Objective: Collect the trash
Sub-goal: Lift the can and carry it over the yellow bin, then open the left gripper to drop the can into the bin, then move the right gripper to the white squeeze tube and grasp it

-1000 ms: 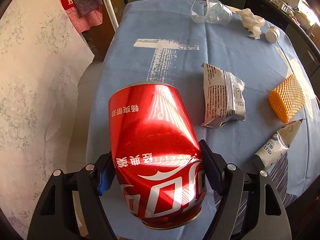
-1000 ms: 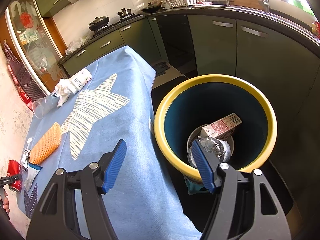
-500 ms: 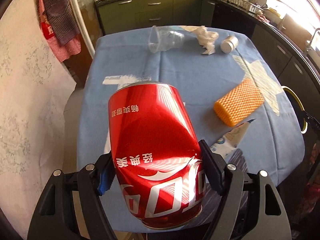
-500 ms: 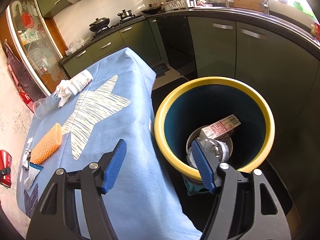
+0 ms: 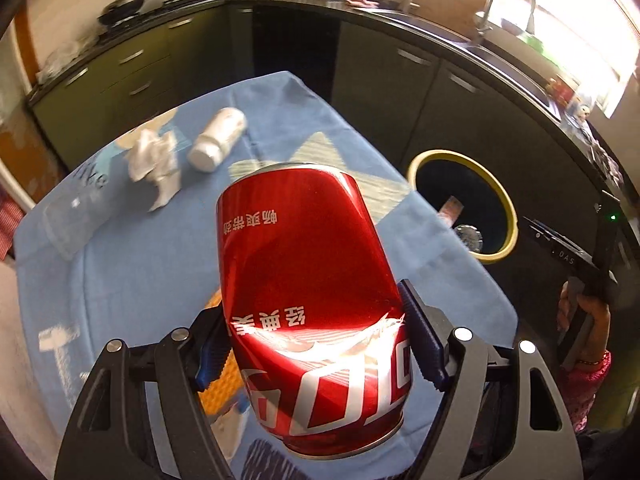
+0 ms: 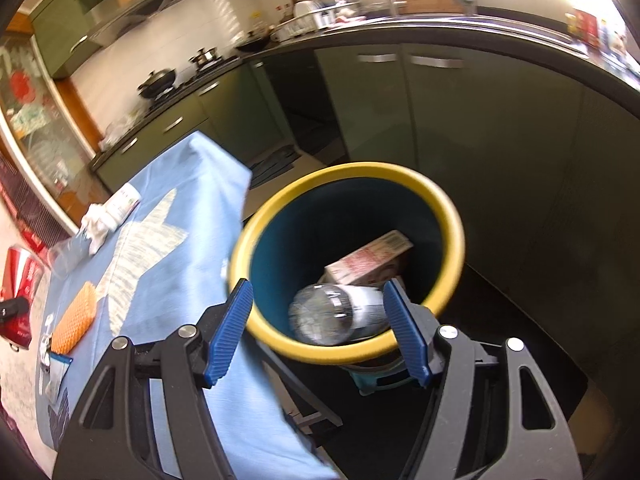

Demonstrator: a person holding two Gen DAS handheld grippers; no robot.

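My left gripper (image 5: 316,344) is shut on a dented red cola can (image 5: 308,280), held above the blue-clothed table (image 5: 140,260). The can also shows at the left edge of the right wrist view (image 6: 18,280). The yellow-rimmed bin (image 5: 508,216) stands on the floor beyond the table's right edge. In the right wrist view my right gripper (image 6: 318,332) is open and empty, just in front of the bin (image 6: 452,216), which holds a clear bottle (image 6: 332,312) and a carton (image 6: 368,260).
On the table lie a crumpled tissue (image 5: 154,164), a white bottle (image 5: 218,140), a clear plastic cup (image 5: 76,216), an orange sponge (image 6: 76,320) and a small wrapper (image 6: 56,368). Dark green kitchen cabinets (image 6: 480,128) stand close behind the bin.
My left gripper has swung right with the can, bringing the bin into its view. My right gripper has shifted a little, and the bin now sits more centred between its fingers.
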